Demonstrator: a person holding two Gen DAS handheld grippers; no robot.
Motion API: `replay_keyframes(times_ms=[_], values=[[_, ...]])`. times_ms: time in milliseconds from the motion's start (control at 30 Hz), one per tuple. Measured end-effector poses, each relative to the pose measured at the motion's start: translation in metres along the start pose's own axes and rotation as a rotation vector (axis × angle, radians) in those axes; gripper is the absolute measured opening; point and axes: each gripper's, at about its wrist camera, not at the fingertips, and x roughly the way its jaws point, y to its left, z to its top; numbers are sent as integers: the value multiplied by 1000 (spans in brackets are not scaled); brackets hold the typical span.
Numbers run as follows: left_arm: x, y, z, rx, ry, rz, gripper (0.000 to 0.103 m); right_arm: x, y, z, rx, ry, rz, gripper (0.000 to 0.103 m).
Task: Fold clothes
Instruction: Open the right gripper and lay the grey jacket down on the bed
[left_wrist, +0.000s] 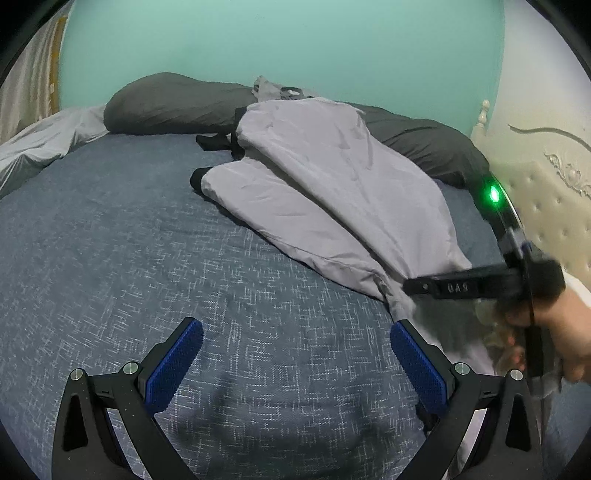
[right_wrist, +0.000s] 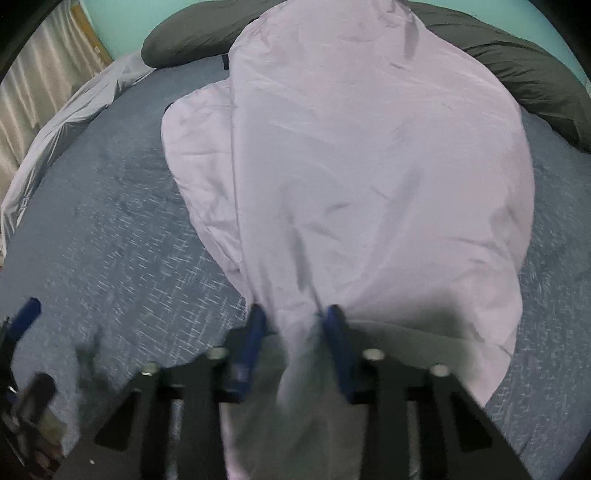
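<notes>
Blue flecked bedspread (left_wrist: 122, 240) with dark pillows (left_wrist: 170, 103) along a teal wall, that's the work surface. On it lies the grey garment (left_wrist: 332, 184), looks like trousers with the two legs running toward the pillows, one lying partly over the other. Some black clothing (left_wrist: 214, 142) pokes out from under its far edge.

The right gripper (right_wrist: 293, 332) has its blue pads pinched on a bunched end of the grey garment, fabric gathered between them and hanging below. The left gripper (left_wrist: 295, 360) is spread wide over bare bedspread, holding nothing, just beside that same end.

What could go wrong, my guess: the grip is on a wad, not a flat edge, so any pull drags the whole thing crooked and the legs slide further out of line. The right wrist view is blurry, so I can't say how deep the bite is; a shallow one could slip. A pull might also drag the black clothing along.
</notes>
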Motion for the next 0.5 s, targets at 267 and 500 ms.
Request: replay_keyframes(times_ms=[267,500], values=[[-10,10,7,-31,-15,1,103,-22,15,-36,-84,-15,44,3],[-18,23,13,-70,-24,-4,103,-50,30,-89,-133,57,156,3]])
